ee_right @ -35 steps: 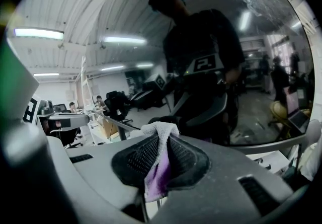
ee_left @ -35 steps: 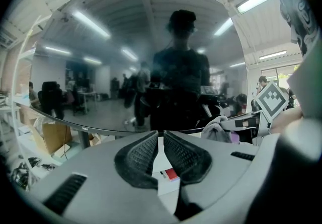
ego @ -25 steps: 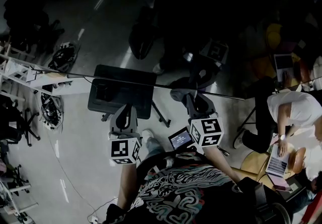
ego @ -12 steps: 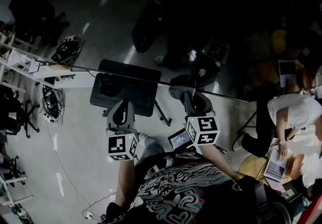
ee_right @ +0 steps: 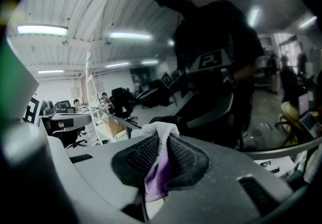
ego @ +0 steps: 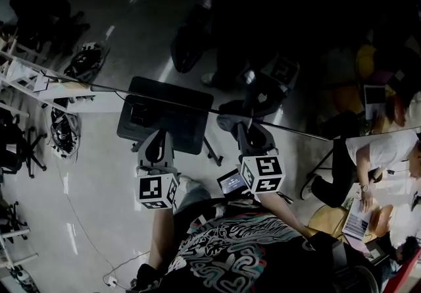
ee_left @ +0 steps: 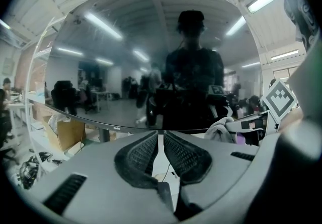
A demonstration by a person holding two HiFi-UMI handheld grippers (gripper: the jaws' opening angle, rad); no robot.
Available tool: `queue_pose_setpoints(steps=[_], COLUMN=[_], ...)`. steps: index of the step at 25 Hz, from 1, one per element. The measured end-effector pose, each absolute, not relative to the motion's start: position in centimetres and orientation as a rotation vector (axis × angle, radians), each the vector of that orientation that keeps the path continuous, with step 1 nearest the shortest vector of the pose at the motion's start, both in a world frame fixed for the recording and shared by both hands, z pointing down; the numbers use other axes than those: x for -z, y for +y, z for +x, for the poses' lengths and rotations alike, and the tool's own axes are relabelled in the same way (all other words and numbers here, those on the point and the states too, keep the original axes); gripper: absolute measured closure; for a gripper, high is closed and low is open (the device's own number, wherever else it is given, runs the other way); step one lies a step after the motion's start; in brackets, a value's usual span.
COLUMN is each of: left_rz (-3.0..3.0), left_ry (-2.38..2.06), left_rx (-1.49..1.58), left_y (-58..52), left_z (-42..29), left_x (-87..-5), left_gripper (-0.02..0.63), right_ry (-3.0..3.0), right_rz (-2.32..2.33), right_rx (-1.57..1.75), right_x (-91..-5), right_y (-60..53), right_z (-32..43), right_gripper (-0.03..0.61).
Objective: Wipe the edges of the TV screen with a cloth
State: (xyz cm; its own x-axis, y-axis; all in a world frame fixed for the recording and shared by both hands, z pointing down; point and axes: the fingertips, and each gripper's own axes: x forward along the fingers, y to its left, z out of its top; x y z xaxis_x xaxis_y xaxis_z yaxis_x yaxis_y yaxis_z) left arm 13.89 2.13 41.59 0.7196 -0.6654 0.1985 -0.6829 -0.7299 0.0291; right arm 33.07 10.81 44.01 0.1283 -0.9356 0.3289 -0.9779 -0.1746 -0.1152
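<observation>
The TV screen (ego: 276, 28) is dark and mirror-like and fills the top of the head view; its lower edge (ego: 171, 103) runs slantwise across. My right gripper (ego: 238, 126) is shut on a white and purple cloth (ego: 227, 120), and the cloth's bunched tip lies at that lower edge. In the right gripper view the cloth (ee_right: 160, 135) sticks out between the shut jaws of the right gripper (ee_right: 161, 141). My left gripper (ego: 158, 145) sits just below the edge, and the left gripper (ee_left: 161, 136) is shut with nothing in it. The screen (ee_left: 151, 57) reflects the person.
A dark flat stand base (ego: 161, 128) lies on the floor under the screen. A white shelving rack (ego: 26, 78) stands at the left, with cables beside it. A seated person with a laptop (ego: 371, 157) is at the right. A small lit display (ego: 233, 182) sits by the right gripper.
Both grippers have drifted slightly left in the head view. The right one stays shut on the cloth at the screen's lower edge. The left one stays shut and empty.
</observation>
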Motion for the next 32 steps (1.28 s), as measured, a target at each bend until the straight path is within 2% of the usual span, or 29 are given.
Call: queue_pose_setpoints(steps=[32], left_rz=[2.736], left_ry=[-1.181], left_rx=[-0.263], left_y=[-6.5], left_z=[6.9], left_x=[-43.3], left_gripper=[0.568], right_ry=[-1.973], right_rz=[2.199], right_rx=[-0.509], right_x=[-44.3], right_y=[2.0], right_z=[25.2], right_gripper=[0.509])
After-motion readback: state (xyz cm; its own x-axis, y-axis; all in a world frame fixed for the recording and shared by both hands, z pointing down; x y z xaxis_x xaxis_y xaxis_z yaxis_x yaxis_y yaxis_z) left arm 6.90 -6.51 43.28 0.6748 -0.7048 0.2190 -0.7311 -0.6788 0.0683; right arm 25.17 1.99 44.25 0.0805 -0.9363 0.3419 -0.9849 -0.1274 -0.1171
